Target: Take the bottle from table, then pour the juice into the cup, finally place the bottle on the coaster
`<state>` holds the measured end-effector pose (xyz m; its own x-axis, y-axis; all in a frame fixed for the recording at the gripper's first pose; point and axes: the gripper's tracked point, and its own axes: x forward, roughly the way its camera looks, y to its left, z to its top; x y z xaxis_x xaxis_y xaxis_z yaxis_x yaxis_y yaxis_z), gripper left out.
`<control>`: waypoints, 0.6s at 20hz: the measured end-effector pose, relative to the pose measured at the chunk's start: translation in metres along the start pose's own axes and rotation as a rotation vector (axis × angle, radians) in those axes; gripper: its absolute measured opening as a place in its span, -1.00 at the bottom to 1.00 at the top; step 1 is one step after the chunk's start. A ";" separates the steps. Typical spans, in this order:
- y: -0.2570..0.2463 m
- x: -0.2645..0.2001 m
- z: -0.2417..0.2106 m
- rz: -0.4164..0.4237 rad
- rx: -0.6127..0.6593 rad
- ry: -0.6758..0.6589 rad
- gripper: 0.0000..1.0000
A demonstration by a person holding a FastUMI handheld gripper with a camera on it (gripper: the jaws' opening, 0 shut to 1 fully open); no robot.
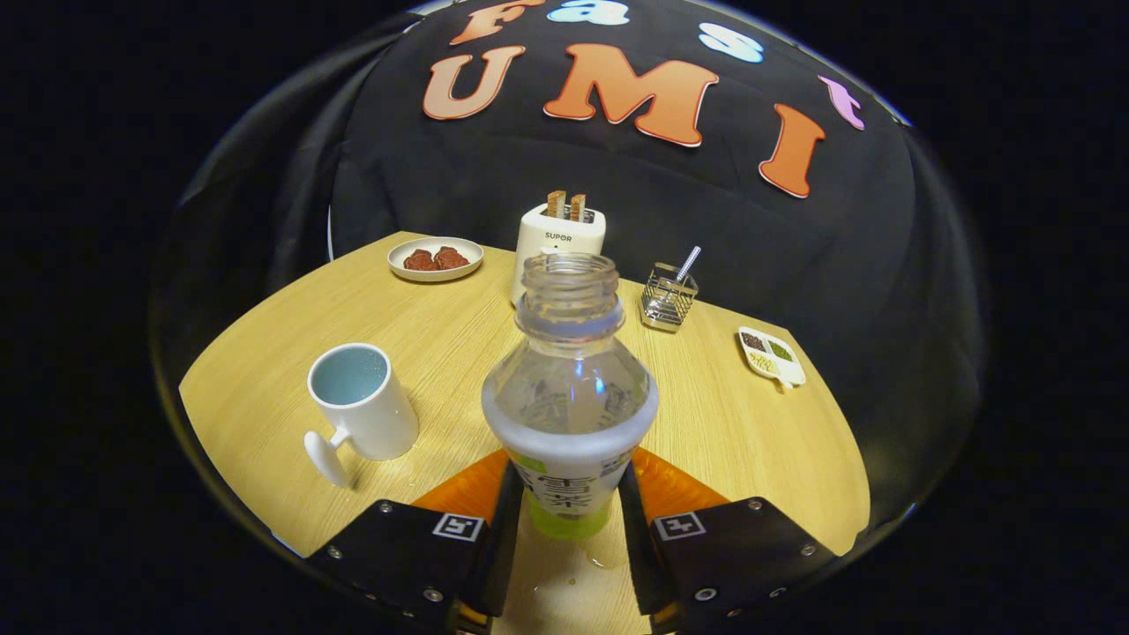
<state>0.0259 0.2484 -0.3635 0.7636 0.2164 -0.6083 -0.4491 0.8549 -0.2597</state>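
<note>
The claw (569,520) grips the upright, uncapped bottle (569,397) between its fingers; the cup (362,401) stands left of the bottle, apart.

A light wooden table (723,414) stands before a black cloth wall (617,194).

1. The wooden table (423,353) is evenly and warmly lit from above; the booth wall behind it stays dark.
2. Shadows are soft and short, as under the white mug (362,413).
3. Small highlights glint on the clear bottle (569,388), held upright between both fingers of the gripper (569,538).
4. Fisheye distortion bends the table's edge strongly.
5. Focus is sharp at centre, slightly softer near the rim.
</note>
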 end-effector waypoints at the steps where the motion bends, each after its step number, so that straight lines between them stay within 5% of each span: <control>1: -0.001 0.001 0.004 -0.026 -0.031 0.002 0.11; 5: -0.014 0.005 0.029 -0.183 -0.242 -0.009 0.11; 12: 0.015 0.011 0.053 -0.192 -0.483 -0.040 0.11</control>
<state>0.0521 0.2887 -0.3339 0.8659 0.1030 -0.4894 -0.4552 0.5677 -0.6859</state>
